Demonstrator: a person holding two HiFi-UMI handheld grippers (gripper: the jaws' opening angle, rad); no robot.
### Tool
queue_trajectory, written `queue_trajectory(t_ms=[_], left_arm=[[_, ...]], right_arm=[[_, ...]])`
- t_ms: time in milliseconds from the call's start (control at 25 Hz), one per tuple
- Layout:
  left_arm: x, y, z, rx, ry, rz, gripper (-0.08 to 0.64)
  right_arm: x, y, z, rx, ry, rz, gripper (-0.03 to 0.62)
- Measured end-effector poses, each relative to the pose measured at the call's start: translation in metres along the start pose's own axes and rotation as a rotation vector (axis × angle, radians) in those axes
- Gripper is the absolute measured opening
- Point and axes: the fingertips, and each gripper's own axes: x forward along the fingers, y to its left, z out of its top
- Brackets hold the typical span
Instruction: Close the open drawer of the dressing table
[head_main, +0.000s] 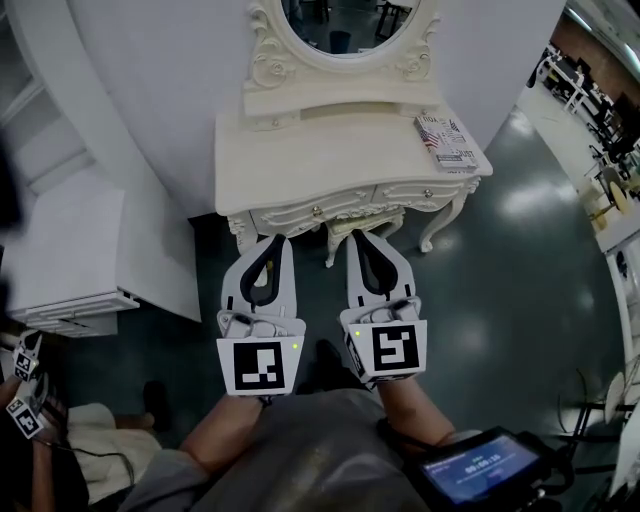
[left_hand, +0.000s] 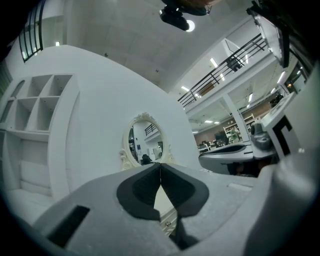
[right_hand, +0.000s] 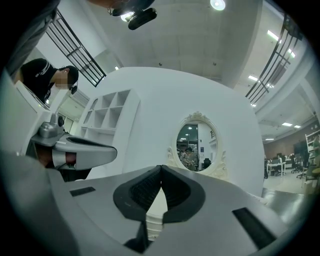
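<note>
Fingers (head_main: 286, 275) of left gripper (head_main: 277, 240) and right gripper (head_main: 360, 236) together, empty; carved cream dressing table (head_main: 320, 150), oval mirror (head_main: 345, 25).

The dressing table (head_main: 340, 165) looks like cream-painted wood, its tabletop smooth with a soft satin sheen, its carved trim rougher and more broken. Small knobs (head_main: 318, 211) on the drawer fronts (head_main: 400, 195) glint like metal. At twelve o'clock, the oval mirror (head_main: 350, 20) is glossy glass. At the tabletop's two o'clock corner lies a printed paper booklet (head_main: 447, 140). The dark floor (head_main: 520, 260) is polished and throws back the ceiling lights. The wall (head_main: 150, 100) is matt white and smooth. The left tool (head_main: 275, 240) and right tool (head_main: 362, 235) are matt pale plastic, and their black pads (right_hand: 145, 192) look rubbery and finely ribbed. The marker cubes (head_main: 263, 367) carry flat, matt black-and-white print.
</note>
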Motion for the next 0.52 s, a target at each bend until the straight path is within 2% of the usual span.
queue_trajectory(t_ms=[520], left_arm=[[0.0049, -0.0036, 0.0007, -0.016, -0.005, 0.008, 0.015]], right_arm=[[-0.0015, -0.0064, -0.0018, -0.004, 0.001, -0.007, 0.014]])
